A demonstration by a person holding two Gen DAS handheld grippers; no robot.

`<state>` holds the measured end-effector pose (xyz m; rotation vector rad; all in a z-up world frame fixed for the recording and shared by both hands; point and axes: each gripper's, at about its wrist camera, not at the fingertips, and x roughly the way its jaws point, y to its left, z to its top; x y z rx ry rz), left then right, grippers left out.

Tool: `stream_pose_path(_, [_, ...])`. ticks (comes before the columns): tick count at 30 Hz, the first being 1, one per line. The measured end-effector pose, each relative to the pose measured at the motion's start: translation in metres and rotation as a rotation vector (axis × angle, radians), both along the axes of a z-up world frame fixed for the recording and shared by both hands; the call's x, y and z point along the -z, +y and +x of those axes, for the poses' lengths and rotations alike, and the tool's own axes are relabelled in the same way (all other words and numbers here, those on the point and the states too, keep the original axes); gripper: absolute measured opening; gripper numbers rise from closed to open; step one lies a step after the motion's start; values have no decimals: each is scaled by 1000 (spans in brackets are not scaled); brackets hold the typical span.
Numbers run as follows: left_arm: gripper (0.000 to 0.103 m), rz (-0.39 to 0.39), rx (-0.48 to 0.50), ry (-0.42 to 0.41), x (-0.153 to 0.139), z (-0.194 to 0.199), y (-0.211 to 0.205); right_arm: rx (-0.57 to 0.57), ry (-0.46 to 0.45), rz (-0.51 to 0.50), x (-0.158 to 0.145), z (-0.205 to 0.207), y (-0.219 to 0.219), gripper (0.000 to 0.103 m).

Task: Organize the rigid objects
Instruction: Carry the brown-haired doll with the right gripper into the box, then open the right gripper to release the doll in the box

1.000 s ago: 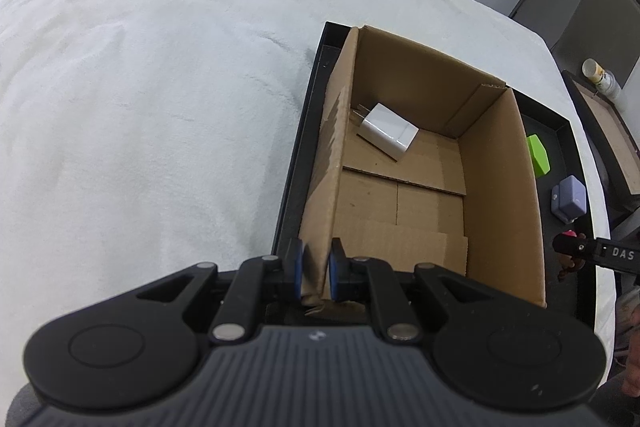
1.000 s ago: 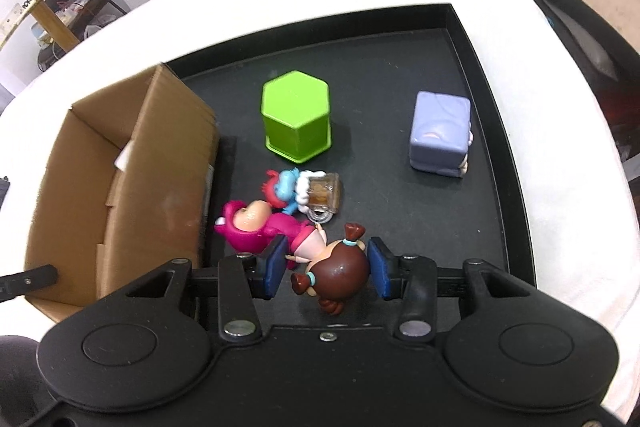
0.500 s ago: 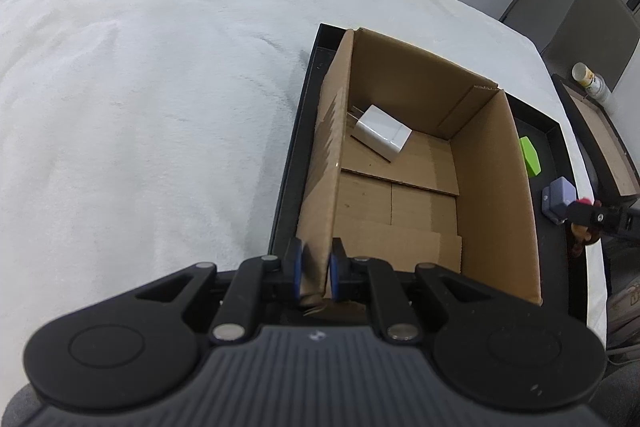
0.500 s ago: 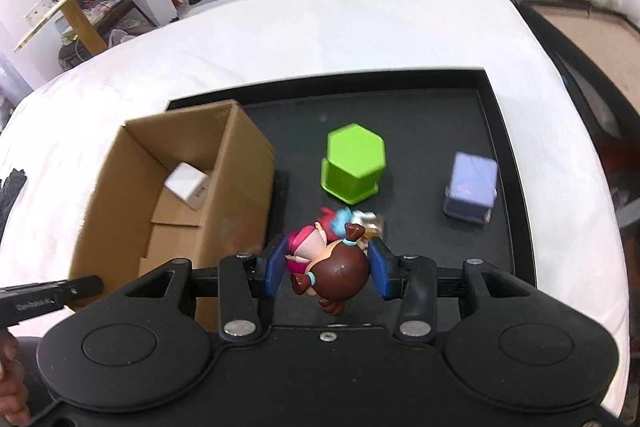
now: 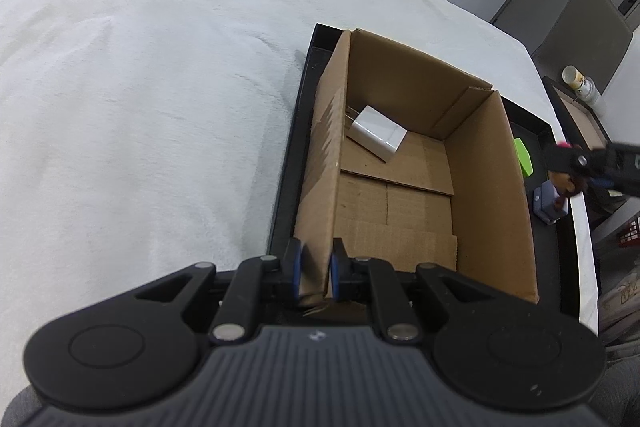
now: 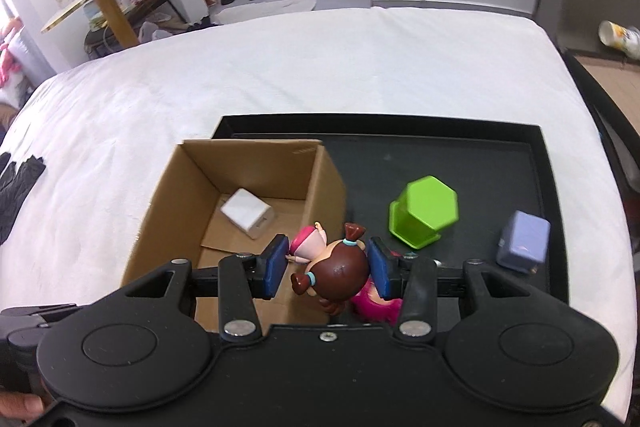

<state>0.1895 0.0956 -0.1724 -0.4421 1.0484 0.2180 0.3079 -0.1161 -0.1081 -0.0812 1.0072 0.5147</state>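
Left gripper [image 5: 314,269] clamped on cardboard box [image 5: 492,195] wall; right gripper [image 6: 328,269] clamped on brown-haired doll [image 6: 338,269] above black tray [image 6: 552,211]

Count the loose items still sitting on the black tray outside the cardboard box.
2 plainly: green hexagonal block mid-tray, purple block near its right edge. Something pink shows below the held doll; more may be hidden.

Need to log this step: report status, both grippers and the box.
Left gripper shut on cardboard box wall. Right gripper shut on doll figure, at the box's rim. Box holds white charger; nothing blocks the opening.
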Motion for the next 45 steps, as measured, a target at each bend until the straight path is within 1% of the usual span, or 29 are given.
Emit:
stream_pose_path(5, [13, -3, 5, 3, -1, 1, 0, -55, -11, -20, -1, 2, 26, 43])
stream_pose_path(13, [14, -12, 7, 8, 0, 3, 1, -142, -36, -89, 7, 10, 62, 43])
stream_pose_path(17, [14, -9, 15, 13, 0, 4, 0, -168, -43, -106, 9, 16, 75, 43])
stream_pose_path(19, [14, -9, 16, 14, 0, 4, 0, -172, -60, -124, 10, 18, 80, 43])
stream_pose_path(21, [14, -14, 14, 14, 0, 4, 1, -157, -99, -173, 11, 19, 85, 48])
stream_pose_path(23, [15, -19, 15, 10, 0, 4, 2, -153, -108, -172, 9, 20, 83, 48])
stream_pose_path(26, [14, -28, 15, 15, 1, 5, 1, -135, -83, -127, 6, 22, 76, 48])
stream_pose_path(28, [14, -15, 19, 14, 1, 5, -1, -122, -77, -114, 4, 21, 70, 48])
stream_pose_path(31, [14, -17, 15, 14, 1, 6, -1, -108, -59, -93, 3, 19, 60, 48])
stream_pose_path(35, [14, -18, 10, 14, 1, 7, -1, -95, -38, -68, 0, 15, 47, 53])
stream_pose_path(40, [14, -13, 3, 12, 1, 6, -1, -94, -2, -32, -4, 11, 31, 55])
stream_pose_path(42, [14, -12, -2, 11, 1, 5, -1, -92, 2, -29, -6, 9, 25, 60])
stream_pose_path(45, [14, -8, -6, 11, 1, 4, -1, -82, 19, -16, -6, 8, 14, 61])
